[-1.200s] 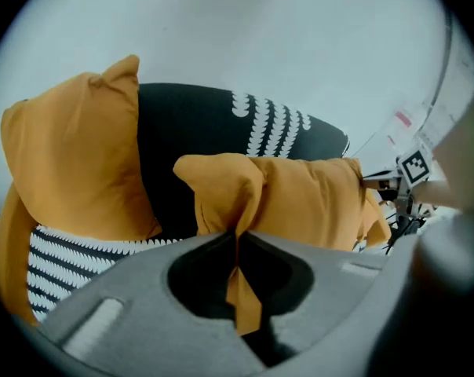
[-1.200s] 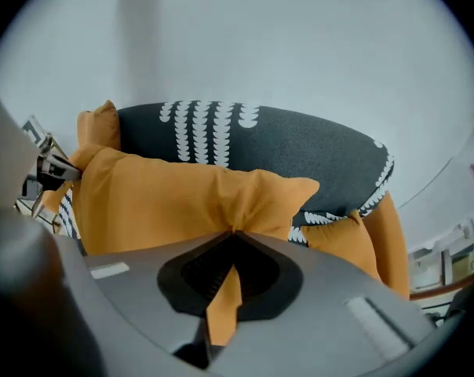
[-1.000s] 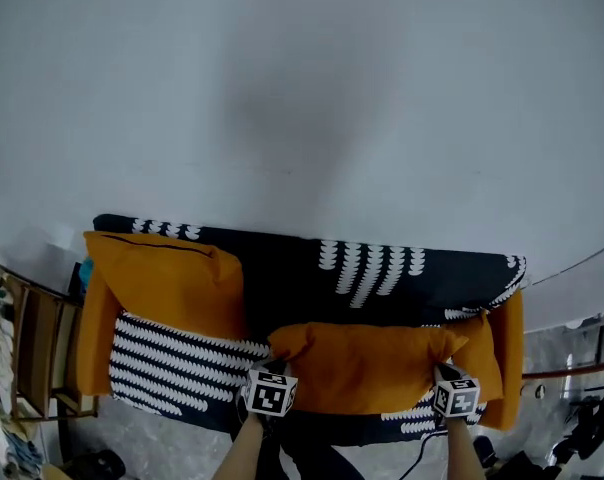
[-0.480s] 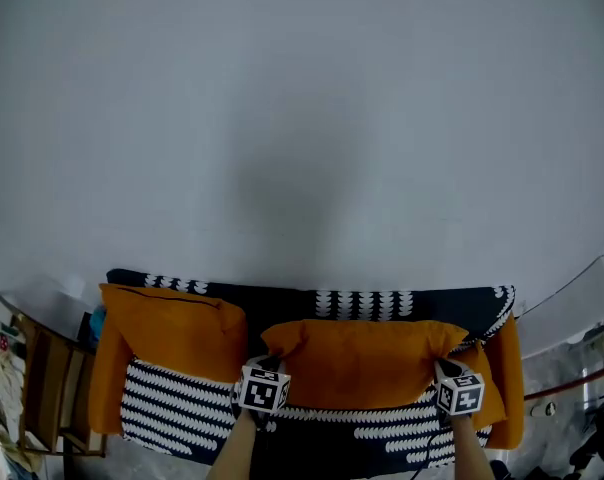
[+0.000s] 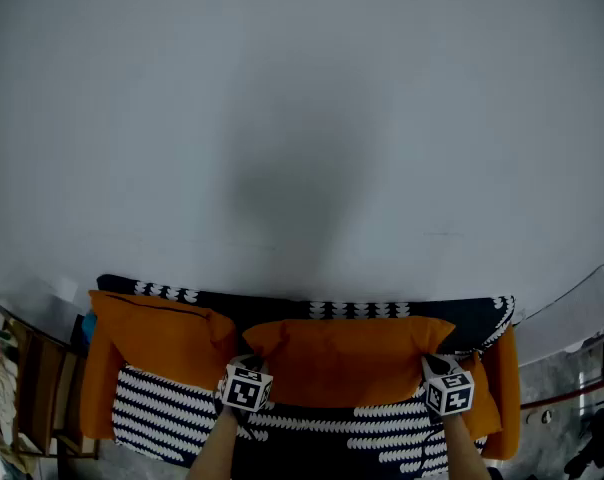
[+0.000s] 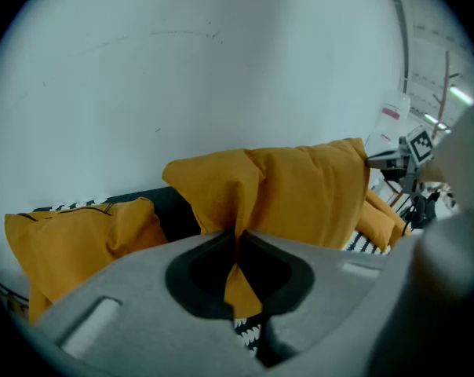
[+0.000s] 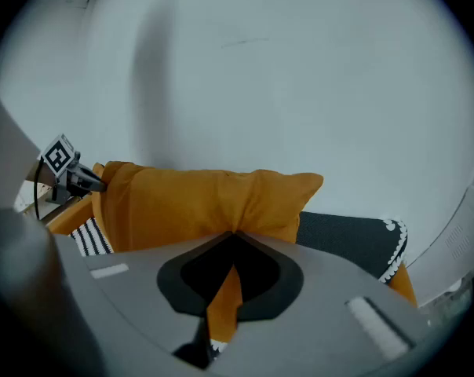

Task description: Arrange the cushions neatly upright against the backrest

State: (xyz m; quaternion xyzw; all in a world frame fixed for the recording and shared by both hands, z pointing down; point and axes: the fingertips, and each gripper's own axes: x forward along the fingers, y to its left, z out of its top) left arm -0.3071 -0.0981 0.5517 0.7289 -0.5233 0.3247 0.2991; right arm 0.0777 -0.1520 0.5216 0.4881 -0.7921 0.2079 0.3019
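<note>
An orange cushion [image 5: 347,361] is held upright against the sofa's dark backrest [image 5: 272,304], in the middle of the seat. My left gripper [image 5: 250,370] is shut on its left corner [image 6: 237,234]. My right gripper [image 5: 434,368] is shut on the cushion's [image 7: 206,199] right corner, with the fabric pinched between the jaws. A second orange cushion [image 5: 157,333] leans against the backrest at the sofa's left end, seen too as a cushion [image 6: 80,238] in the left gripper view. A third orange cushion [image 5: 497,393] lies behind my right gripper at the sofa's right end.
The sofa [image 5: 182,418] has a black cover with white stripes and scallop patterns and stands against a plain pale wall [image 5: 302,118]. A wooden shelf unit [image 5: 32,368] with small items stands to the left. A tripod and cables [image 6: 410,171] stand past the right end.
Both grippers have carried the middle cushion up and back, from the front of the seat to the backrest. The head view has tilted up, showing more wall.
</note>
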